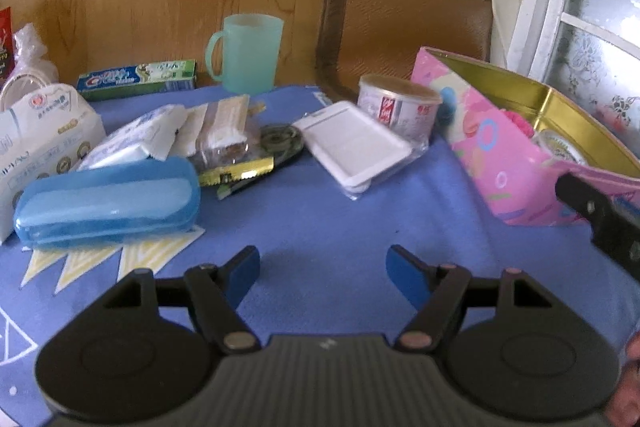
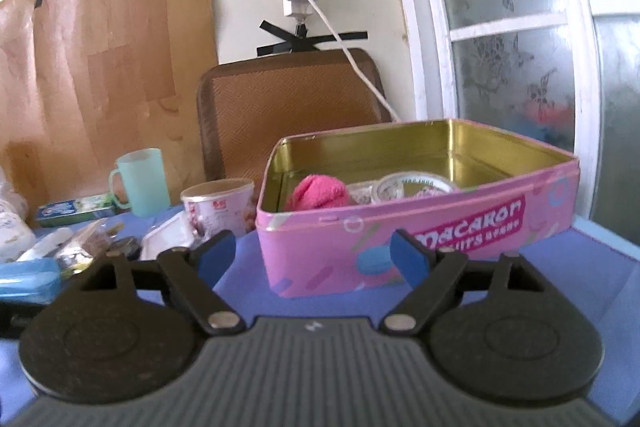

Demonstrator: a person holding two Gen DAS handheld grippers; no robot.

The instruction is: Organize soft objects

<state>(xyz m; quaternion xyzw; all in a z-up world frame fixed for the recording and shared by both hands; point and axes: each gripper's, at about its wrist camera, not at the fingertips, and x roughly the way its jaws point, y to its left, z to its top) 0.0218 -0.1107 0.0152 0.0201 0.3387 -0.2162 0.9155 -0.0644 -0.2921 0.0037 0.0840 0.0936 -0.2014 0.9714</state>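
Pink cloth (image 2: pixel 318 193) inside tin (image 2: pixel 420 235), beyond right gripper (image 2: pixel 314 251), both jaws released, empty

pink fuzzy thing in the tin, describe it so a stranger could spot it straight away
Find the open pink macaron tin on the blue tablecloth, in front of the window. Inside, at its left end, sits a pink fuzzy bundle. It is soft and hot pink; the round white-lidded tubs beside it are not.

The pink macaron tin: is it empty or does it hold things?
Not empty. The lidless macaron tin holds a pink cloth and a round container.
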